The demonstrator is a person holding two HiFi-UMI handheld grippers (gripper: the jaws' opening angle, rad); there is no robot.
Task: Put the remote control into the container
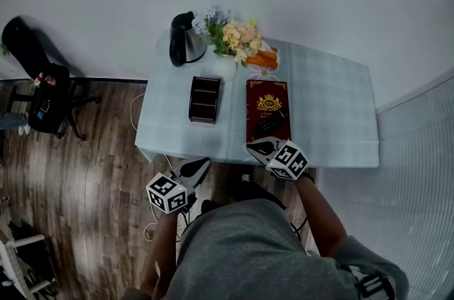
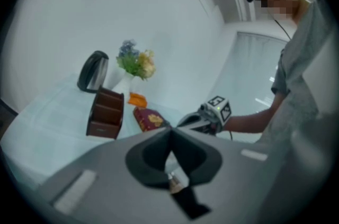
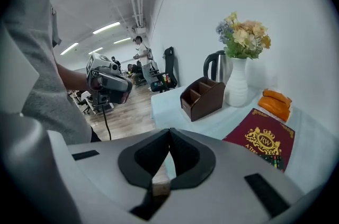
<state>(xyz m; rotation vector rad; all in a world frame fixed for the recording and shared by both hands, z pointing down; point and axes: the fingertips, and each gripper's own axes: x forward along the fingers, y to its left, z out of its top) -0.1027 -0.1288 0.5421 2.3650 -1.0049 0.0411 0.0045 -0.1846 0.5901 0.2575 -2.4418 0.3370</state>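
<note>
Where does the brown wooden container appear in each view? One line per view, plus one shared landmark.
Head view: the container stands near the centre, left of the red book.
Left gripper view: container left of centre.
Right gripper view: container right of centre.
Shared landmark: the kettle, behind the container in every view.
</note>
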